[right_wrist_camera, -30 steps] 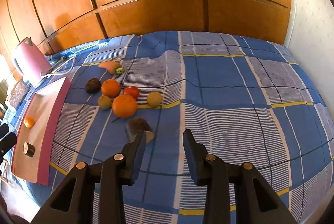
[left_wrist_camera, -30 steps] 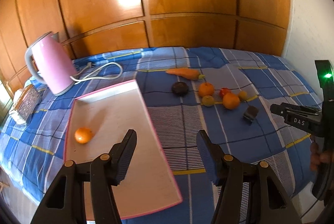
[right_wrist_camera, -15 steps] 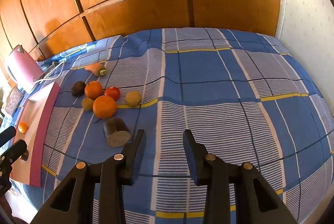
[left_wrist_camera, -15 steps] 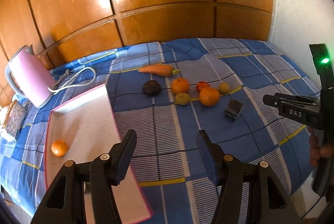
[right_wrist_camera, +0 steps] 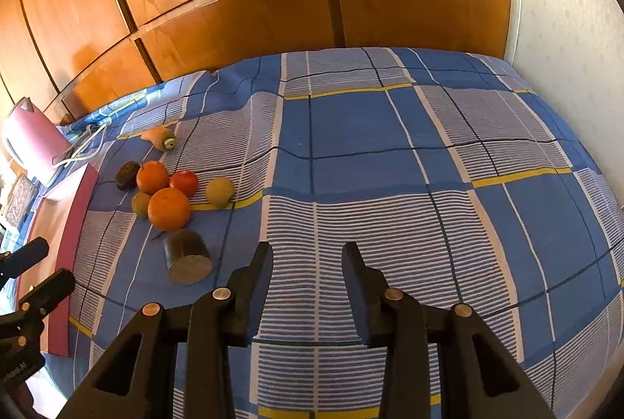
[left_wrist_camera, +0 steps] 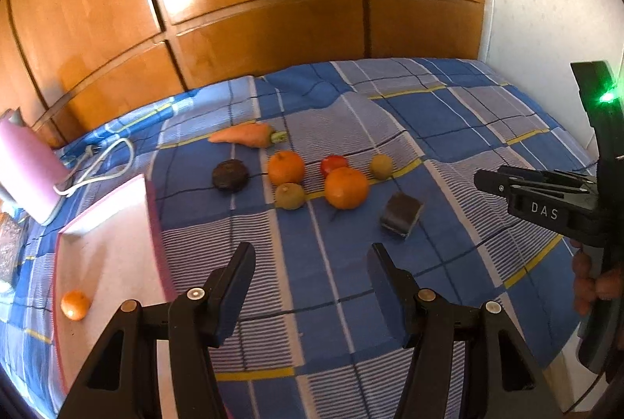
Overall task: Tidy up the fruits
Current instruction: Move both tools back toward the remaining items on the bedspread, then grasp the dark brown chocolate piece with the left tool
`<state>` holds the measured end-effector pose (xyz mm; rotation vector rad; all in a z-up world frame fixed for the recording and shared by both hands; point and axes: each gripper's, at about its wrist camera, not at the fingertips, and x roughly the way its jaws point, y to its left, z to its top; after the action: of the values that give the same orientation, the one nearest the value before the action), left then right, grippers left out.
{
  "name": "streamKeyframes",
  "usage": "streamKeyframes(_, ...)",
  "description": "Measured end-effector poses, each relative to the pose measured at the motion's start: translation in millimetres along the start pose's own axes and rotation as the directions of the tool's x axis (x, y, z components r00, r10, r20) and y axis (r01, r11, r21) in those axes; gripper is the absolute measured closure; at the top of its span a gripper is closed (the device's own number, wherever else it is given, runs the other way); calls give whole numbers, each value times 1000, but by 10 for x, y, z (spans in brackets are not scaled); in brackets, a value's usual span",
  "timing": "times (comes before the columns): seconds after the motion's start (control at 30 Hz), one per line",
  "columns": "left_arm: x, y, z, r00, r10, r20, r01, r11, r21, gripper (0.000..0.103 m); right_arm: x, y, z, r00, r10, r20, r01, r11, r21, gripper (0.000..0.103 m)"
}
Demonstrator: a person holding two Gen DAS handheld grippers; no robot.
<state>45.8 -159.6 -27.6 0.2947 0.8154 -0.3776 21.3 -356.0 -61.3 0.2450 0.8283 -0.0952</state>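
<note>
A cluster of fruit lies on the blue checked cloth: a big orange [left_wrist_camera: 346, 187], a second orange [left_wrist_camera: 286, 167], a red tomato [left_wrist_camera: 333, 164], two green-brown fruits [left_wrist_camera: 290, 195] [left_wrist_camera: 380, 166], a dark round fruit [left_wrist_camera: 229, 175] and a carrot [left_wrist_camera: 245, 135]. One small orange [left_wrist_camera: 75, 304] sits on the pink-rimmed tray [left_wrist_camera: 117, 251]. My left gripper [left_wrist_camera: 310, 270] is open and empty, short of the cluster. My right gripper [right_wrist_camera: 307, 263] is open and empty, right of a dark cylinder [right_wrist_camera: 186, 256]; the big orange [right_wrist_camera: 169, 208] lies beyond it.
A pink kettle [left_wrist_camera: 25, 171] with a white cord [left_wrist_camera: 105, 161] stands at the far left behind the tray. Wooden panels rise behind the bed and a white wall stands on the right. The right gripper's body [left_wrist_camera: 553, 204] shows at the left view's right edge.
The left wrist view has swung right from over the tray toward the fruit cluster, which now looks nearer. The right gripper has drifted right, away from the dark cylinder. Both stay open.
</note>
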Motion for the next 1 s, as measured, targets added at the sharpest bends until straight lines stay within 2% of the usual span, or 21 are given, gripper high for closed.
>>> streamKeyframes(0.17, 208, -113, 56, 997, -73, -33, 73, 997, -7, 43, 35, -58, 30, 1000, -2, -5, 2, 1000, 3, 66)
streamKeyframes(0.27, 397, -159, 94, 985, -154, -79, 149, 987, -62, 43, 56, -89, 47, 1000, -5, -8, 5, 1000, 8, 66)
streamKeyframes(0.43, 524, -270, 154, 971, -221, -87, 212, 972, -103, 43, 70, -119, 71, 1000, -7, -9, 7, 1000, 9, 66)
streamKeyframes(0.5, 557, -331, 195, 972, -222, -82, 214, 972, -96, 41, 84, -130, 70, 1000, -9, -13, 9, 1000, 9, 66)
streamKeyframes(0.53, 580, -353, 205, 972, -217, -84, 210, 974, -91, 35, 92, -139, 69, 1000, -9, -16, 9, 1000, 12, 66)
streamKeyframes(0.57, 618, -379, 219, 973, -213, -90, 205, 975, -85, 33, 98, -144, 68, 1000, -7, -17, 8, 1000, 16, 66)
streamKeyframes(0.7, 779, -456, 244, 976, -192, -105, 186, 981, -61, 33, 120, -142, 57, 1000, -3, -24, 4, 1000, 16, 66)
streamKeyframes(0.73, 824, -457, 238, 975, -193, -114, 187, 980, -61, 38, 127, -140, 53, 1000, -3, -27, 3, 1000, 17, 66)
streamKeyframes(0.77, 885, -450, 225, 970, -206, -133, 198, 978, -69, 61, 133, -137, 51, 1000, -2, -28, 2, 1000, 16, 66)
streamKeyframes(0.8, 900, -438, 212, 969, -209, -135, 201, 977, -70, 67, 138, -131, 51, 1000, -1, -30, 1, 1000, 15, 66)
streamKeyframes(0.83, 885, -424, 206, 971, -205, -124, 199, 978, -65, 70, 138, -122, 49, 1000, 2, -30, -2, 1000, 13, 66)
streamKeyframes(0.9, 847, -365, 183, 960, -249, -126, 241, 967, -82, 71, 138, -103, 52, 999, 10, -32, -9, 1000, 7, 66)
streamKeyframes(1.0, 769, -268, 95, 961, -248, -122, 239, 967, -87, 71, 166, -29, 71, 999, 30, -40, -31, 999, -14, 66)
